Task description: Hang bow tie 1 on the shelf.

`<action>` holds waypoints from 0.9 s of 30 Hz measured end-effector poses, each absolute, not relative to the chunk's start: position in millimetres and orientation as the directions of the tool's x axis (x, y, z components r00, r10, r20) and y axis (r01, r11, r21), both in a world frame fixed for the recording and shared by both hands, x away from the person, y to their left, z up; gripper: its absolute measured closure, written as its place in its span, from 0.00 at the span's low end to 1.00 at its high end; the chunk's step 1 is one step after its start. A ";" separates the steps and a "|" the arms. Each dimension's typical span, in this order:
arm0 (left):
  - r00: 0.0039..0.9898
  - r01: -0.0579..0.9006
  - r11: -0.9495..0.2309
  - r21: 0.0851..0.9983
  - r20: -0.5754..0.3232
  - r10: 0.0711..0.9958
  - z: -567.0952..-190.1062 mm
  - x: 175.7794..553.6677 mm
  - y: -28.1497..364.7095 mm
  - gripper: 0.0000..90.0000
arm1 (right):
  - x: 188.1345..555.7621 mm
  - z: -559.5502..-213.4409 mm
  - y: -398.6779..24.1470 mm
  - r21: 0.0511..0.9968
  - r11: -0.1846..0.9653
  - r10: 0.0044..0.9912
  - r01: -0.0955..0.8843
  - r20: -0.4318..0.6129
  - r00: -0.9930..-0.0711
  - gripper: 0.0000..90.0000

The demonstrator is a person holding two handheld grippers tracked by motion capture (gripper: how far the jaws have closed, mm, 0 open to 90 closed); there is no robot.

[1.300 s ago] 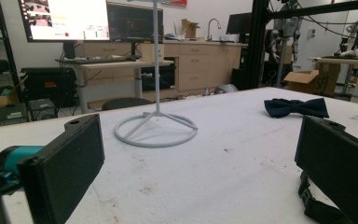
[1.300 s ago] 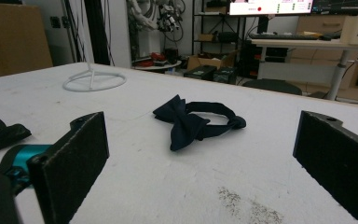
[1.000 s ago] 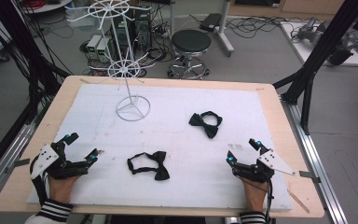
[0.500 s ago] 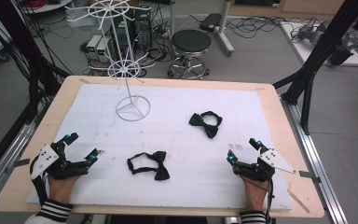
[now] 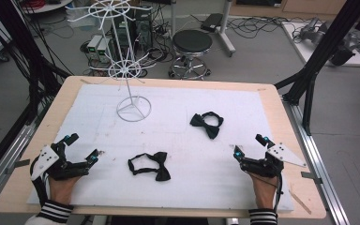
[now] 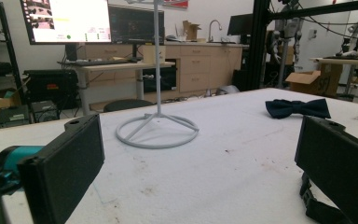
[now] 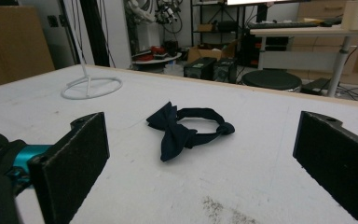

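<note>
One bow tie strap [image 6: 319, 205] half cut off

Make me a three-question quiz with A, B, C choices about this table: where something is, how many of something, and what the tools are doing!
1. Where does the white wire stand sit on the table?
A. far left part
B. near right corner
C. between the hands

2. How many bow ties lie on the white mat?
A. one
B. two
C. four

3. What state are the two tools in?
A. both open, holding nothing
B. both shut on a bow tie
C. one holds the stand

Answers: 1 A, its ring base stands far from the hands, left of centre. 2 B, near bow tie and far bow tie. 3 A, left tool and right tool show spread jaws with nothing between.
</note>
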State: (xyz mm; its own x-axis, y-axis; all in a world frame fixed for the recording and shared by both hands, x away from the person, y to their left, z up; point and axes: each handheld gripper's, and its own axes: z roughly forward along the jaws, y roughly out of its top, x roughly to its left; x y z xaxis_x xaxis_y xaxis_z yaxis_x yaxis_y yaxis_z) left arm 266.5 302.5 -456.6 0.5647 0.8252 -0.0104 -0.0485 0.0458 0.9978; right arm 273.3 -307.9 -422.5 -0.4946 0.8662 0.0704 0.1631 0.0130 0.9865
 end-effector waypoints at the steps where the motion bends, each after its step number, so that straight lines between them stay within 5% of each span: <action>1: 0.565 -0.049 0.045 0.998 -0.010 0.825 -456.6 266.4 302.5 0.02 | 274.1 -418.7 -308.2 0.985 0.018 0.864 0.169 0.070 -0.499 0.03; 27: 0.565 -0.049 0.046 0.998 -0.011 0.825 -456.5 266.4 302.6 0.02 | 339.0 -339.8 -291.4 0.933 0.230 0.787 0.276 -0.011 -0.617 0.03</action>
State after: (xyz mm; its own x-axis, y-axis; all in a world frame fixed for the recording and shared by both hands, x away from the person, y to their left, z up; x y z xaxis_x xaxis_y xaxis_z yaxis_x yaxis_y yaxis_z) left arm 266.4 302.6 -456.5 0.5647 0.8252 -0.0109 -0.0485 0.0464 0.9977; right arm 339.0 -291.4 -339.8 -0.6170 0.7869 -0.0112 0.2763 0.2299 0.9332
